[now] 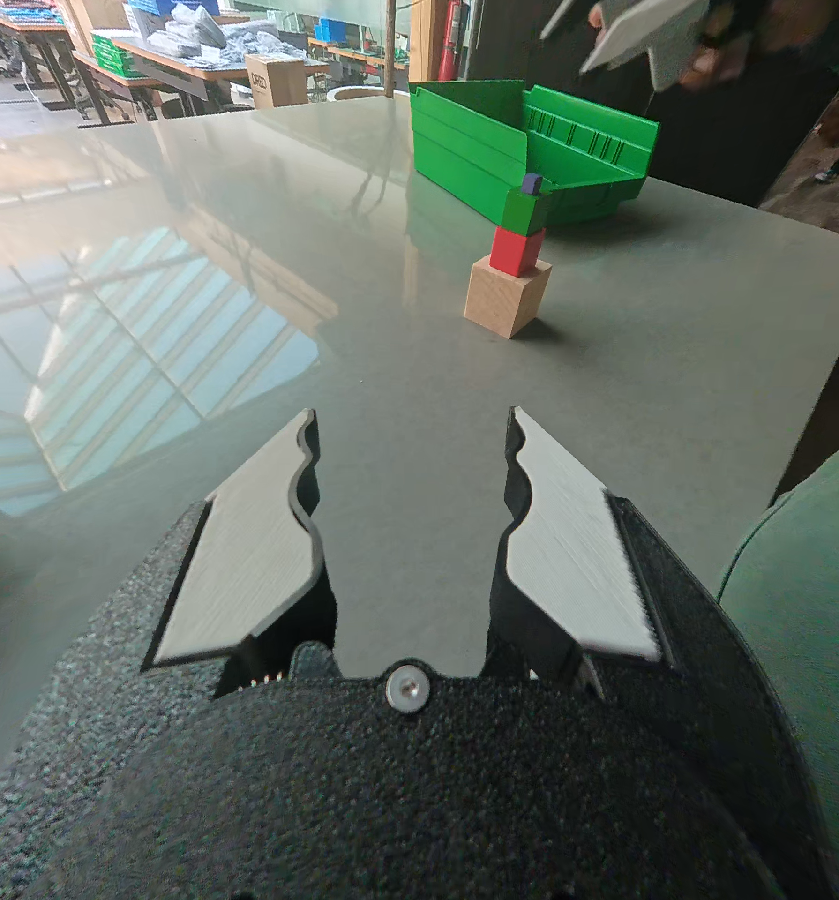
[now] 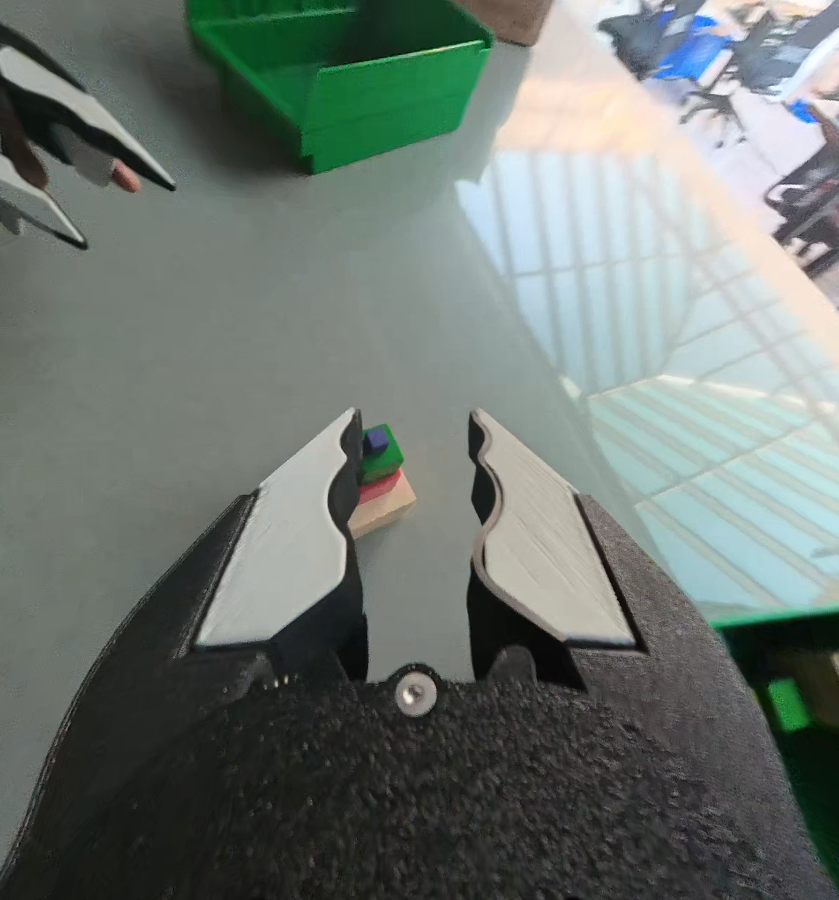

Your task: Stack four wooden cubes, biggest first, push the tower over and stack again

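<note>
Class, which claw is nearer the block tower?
Right. The right claw hangs open directly above the block tower; the left claw sits open, well back across the table.

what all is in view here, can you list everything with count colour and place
wooden block: 1, pale wood, on the table, base of the stack
red block: 1, red, on the wooden block
green block: 1, green, on the red block
blue block: 1, dark blue, smallest, on top
green bin: 1, green, on the table behind the stack
table: 1, glossy grey
cardboard box: 1, brown, background
left gripper: 1, black and white, jaws open, empty, low over the table
right gripper: 1, black and white, jaws open, empty, above the stack
</note>
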Motion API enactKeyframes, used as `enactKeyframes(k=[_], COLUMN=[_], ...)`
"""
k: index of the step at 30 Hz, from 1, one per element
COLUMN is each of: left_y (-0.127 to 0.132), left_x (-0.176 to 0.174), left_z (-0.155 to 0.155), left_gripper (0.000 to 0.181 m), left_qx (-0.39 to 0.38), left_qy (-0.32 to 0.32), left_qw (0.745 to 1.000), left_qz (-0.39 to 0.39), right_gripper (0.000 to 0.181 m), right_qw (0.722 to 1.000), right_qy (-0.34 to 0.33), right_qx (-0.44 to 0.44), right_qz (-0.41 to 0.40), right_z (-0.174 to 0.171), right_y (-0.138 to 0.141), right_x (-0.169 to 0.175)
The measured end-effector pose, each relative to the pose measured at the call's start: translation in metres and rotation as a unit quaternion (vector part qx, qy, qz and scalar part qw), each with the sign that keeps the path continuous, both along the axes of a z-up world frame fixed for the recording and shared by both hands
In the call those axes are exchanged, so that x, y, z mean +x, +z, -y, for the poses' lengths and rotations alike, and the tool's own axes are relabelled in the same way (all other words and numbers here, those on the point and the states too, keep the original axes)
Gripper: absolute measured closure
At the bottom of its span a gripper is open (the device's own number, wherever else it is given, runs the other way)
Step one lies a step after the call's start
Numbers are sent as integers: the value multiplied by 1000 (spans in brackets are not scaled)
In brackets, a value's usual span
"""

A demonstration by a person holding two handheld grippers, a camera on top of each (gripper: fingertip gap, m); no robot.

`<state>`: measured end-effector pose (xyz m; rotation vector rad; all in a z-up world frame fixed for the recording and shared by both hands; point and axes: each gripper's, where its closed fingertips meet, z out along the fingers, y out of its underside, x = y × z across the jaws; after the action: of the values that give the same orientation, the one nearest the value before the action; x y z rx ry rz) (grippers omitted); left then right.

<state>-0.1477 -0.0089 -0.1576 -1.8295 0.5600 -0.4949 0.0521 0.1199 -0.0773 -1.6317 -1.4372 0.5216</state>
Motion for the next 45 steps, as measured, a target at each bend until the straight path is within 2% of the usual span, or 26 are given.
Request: enactKeyframes(k=[5,12,20,34,38,40,43,45], left_y=[-2,-5,-13,-16,-18,-18,-19,-19], left_x=[-2,2,-1,0,-2,-3,-5,-7], left_z=[0,-4,-8,-8,-5,-4,-2,0], left_gripper=[105,104,104,104,104,104,105,105], left_qx=[-2,-1,-9,-16,-18,-19,-20,-21], left_qy=[6,7,15,17,19,21,24,26], left_qw=[1000,1000,1000,1000,1000,999,999,999], left_qz=[-1,-9,-9,-12,-15,-16,-16,-17], right_gripper=[124,111,112,114,126,143,181,181], right_qw=[994,980,963,956,952,948,936,928], right_qy=[-90,-168,-233,-254,-267,-283,-325,-346], right_qx=[-14,-41,-60,-64,-58,-47,-24,-20], right_qz=[-57,-99,-124,-135,-137,-140,-137,-137], right_z=[26,65,83,84,80,74,59,47], right_y=[-32,-73,-104,-110,-110,-108,-106,-106], right_x=[26,30,36,47,51,55,65,69])
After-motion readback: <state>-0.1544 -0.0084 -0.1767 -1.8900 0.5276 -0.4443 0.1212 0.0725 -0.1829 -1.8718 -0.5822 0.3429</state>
